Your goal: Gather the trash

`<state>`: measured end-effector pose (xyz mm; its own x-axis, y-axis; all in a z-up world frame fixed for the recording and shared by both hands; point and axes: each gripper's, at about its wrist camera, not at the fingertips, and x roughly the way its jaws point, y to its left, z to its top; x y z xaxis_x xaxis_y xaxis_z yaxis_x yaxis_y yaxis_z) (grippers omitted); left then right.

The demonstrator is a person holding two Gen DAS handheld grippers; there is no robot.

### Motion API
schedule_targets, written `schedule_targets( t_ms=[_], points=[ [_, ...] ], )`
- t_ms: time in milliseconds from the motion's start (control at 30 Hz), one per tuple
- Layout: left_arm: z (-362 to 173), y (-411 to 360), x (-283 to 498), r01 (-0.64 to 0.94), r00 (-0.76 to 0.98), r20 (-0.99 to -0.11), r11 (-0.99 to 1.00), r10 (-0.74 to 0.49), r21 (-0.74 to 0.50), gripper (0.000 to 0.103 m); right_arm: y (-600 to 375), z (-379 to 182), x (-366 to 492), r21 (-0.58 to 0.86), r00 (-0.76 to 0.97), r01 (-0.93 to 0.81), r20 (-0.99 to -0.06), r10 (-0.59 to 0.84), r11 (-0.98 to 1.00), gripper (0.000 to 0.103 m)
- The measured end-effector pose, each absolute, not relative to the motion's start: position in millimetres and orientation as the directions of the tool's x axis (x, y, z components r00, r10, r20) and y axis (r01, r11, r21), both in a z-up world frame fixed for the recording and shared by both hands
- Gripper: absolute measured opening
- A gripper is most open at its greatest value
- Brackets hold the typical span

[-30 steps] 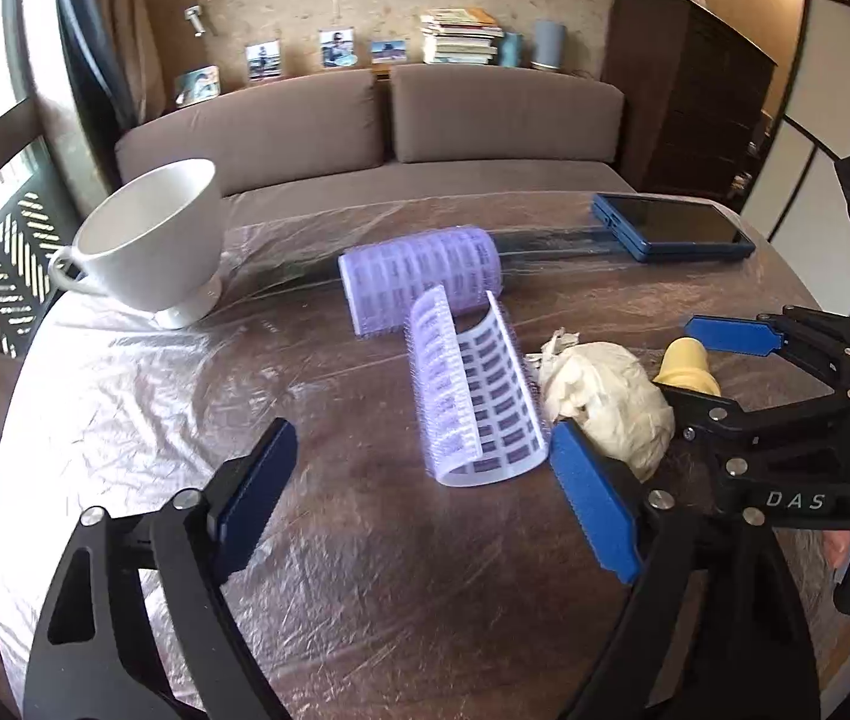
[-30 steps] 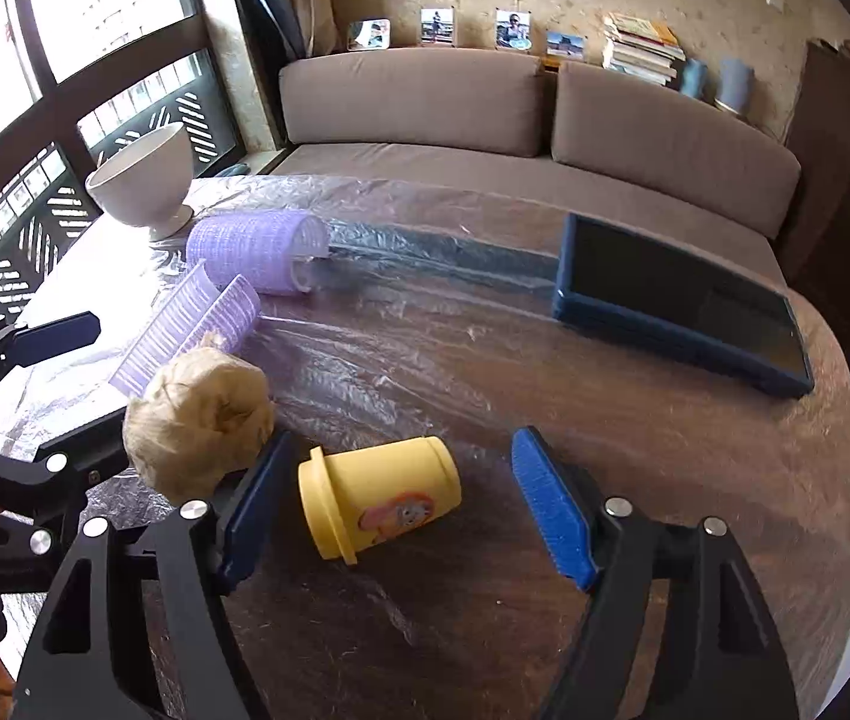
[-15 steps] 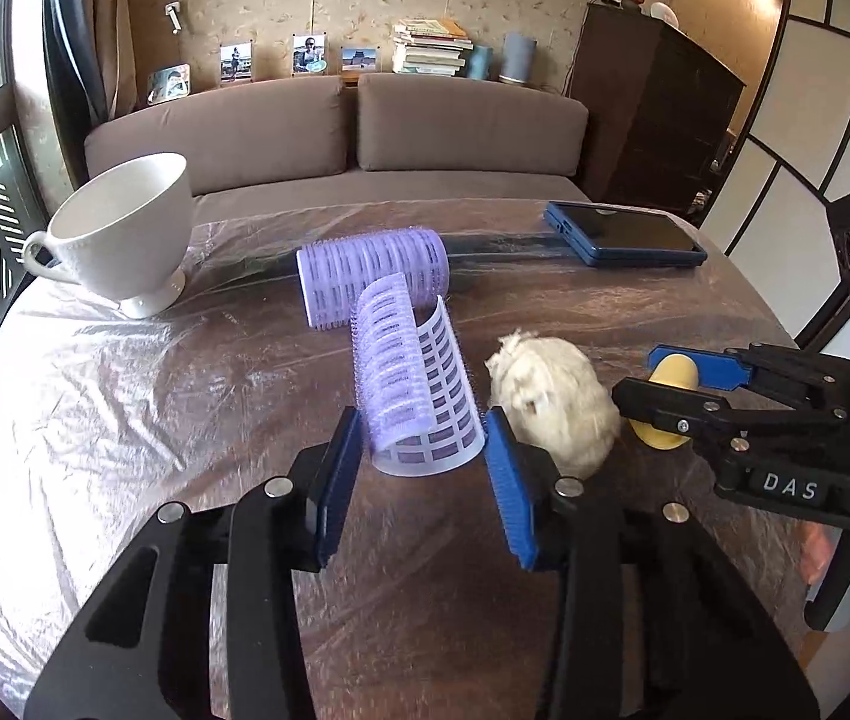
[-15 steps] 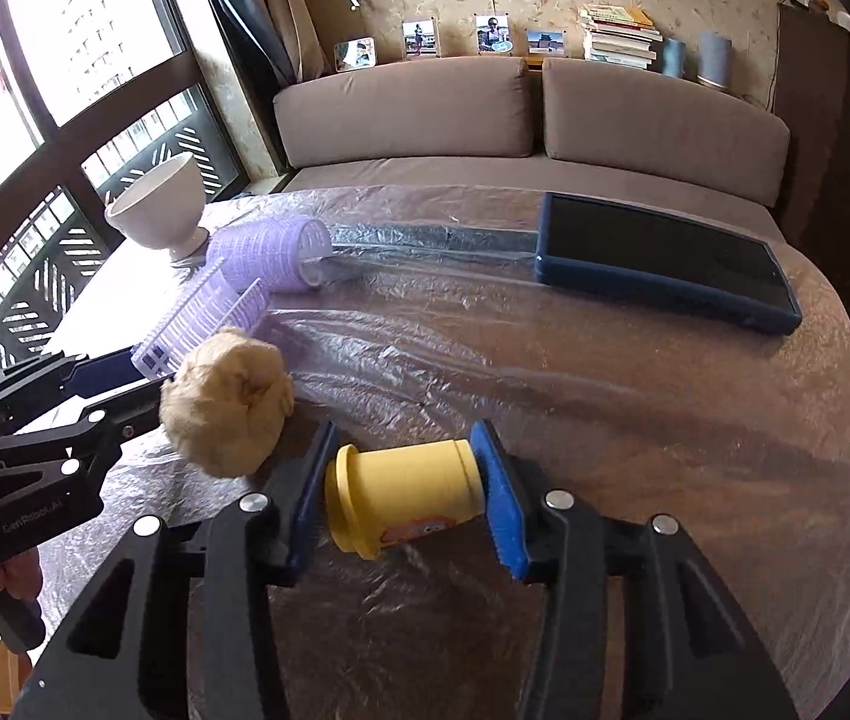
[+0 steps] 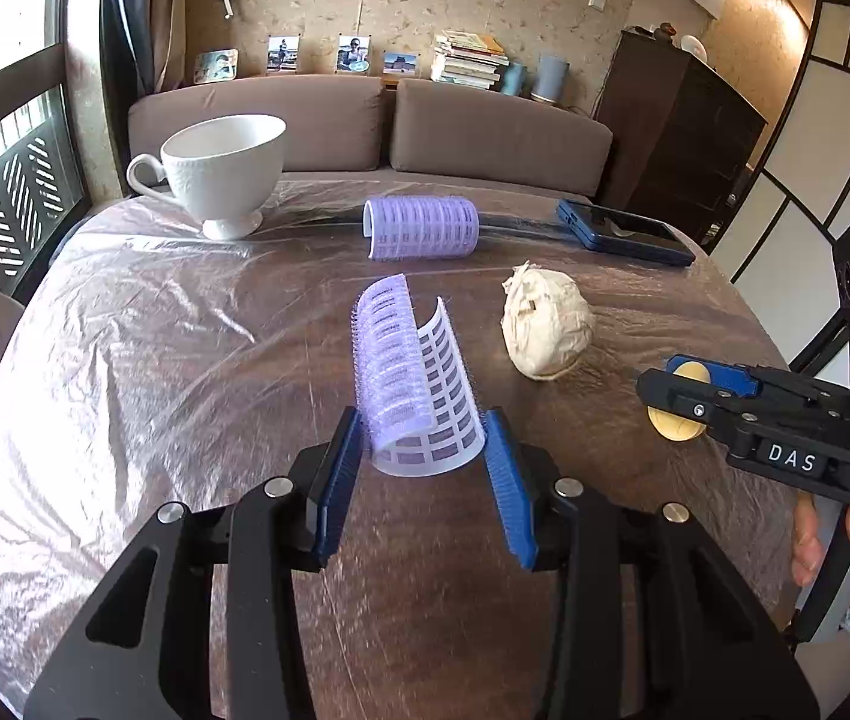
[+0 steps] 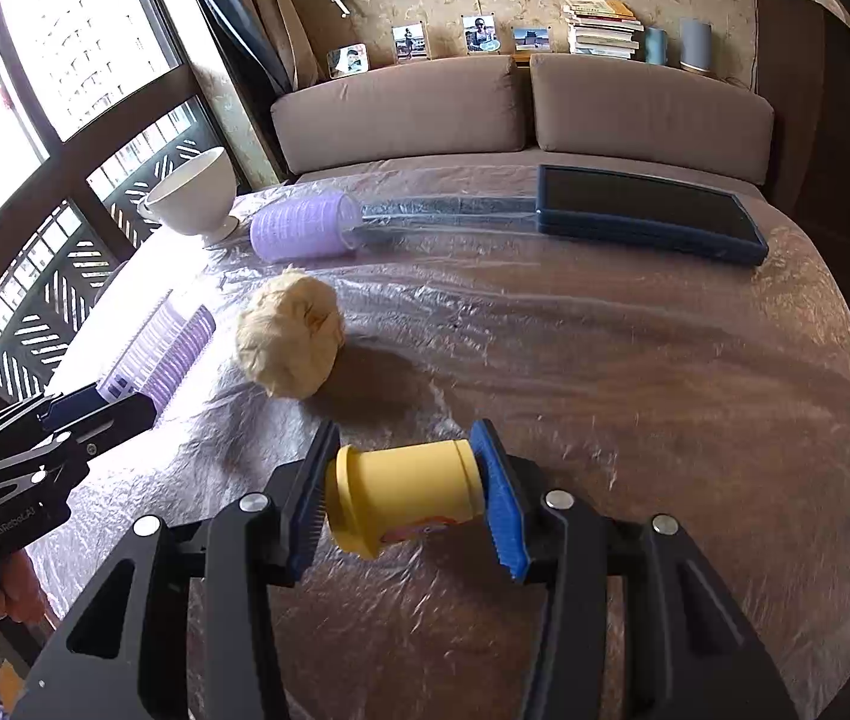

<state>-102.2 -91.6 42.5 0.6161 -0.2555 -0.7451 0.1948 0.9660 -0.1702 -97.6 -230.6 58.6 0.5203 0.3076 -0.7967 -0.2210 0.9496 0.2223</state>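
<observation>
The split hair roller (image 5: pixel 419 384) pinched in the left claw (image 5: pixel 425 468) (thin and springy, I judge) needs gentle pressure, while the right claw (image 6: pixel 407 498) pinches the yellow cup (image 6: pixel 404 495) over the counter (image 6: pixel 664 390).

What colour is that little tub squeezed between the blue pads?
Yellow, with a small pinkish-orange label underneath; the tub shows best in the right wrist view.

White letters "DAS" stand on the black plastic right gripper (image 5: pixel 703 387); faint grey "GenRobot.AI" runs along the black plastic left gripper (image 6: pixel 95 402).
</observation>
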Motion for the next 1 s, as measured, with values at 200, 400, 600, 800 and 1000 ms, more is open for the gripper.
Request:
schedule_targets(
  t_ms=[200,400,600,800,1000],
  points=[
    [46.7,-84.8,-114.7,0.178,0.617,-0.744,0.966,-0.256,-0.185,0.044,-226.7,65.6,-114.7,0.226,0.524,-0.221,-0.793,0.311,0.949,0.045],
    [51.6,-85.4,-134.9,0.196,0.619,-0.737,0.962,-0.272,-0.191,0.044,-215.1,69.6,-139.7,0.222,0.521,-0.227,-0.795,0.311,0.948,0.045],
    [53.7,-86.8,-158.1,0.226,0.612,-0.733,0.954,-0.297,-0.198,0.044,-208.8,73.9,-163.9,0.223,0.522,-0.218,-0.796,0.307,0.950,0.045],
    [54.9,-84.0,-179.8,0.257,0.603,-0.732,0.946,-0.316,-0.197,0.044,-202.3,77.7,-185.8,0.219,0.533,-0.197,-0.794,0.292,0.956,0.045],
    [54.8,-80.5,-200.0,0.297,0.590,-0.735,0.936,-0.334,-0.187,0.044,-195.2,80.4,-207.2,0.213,0.538,-0.181,-0.795,0.278,0.960,0.045]
  ],
)
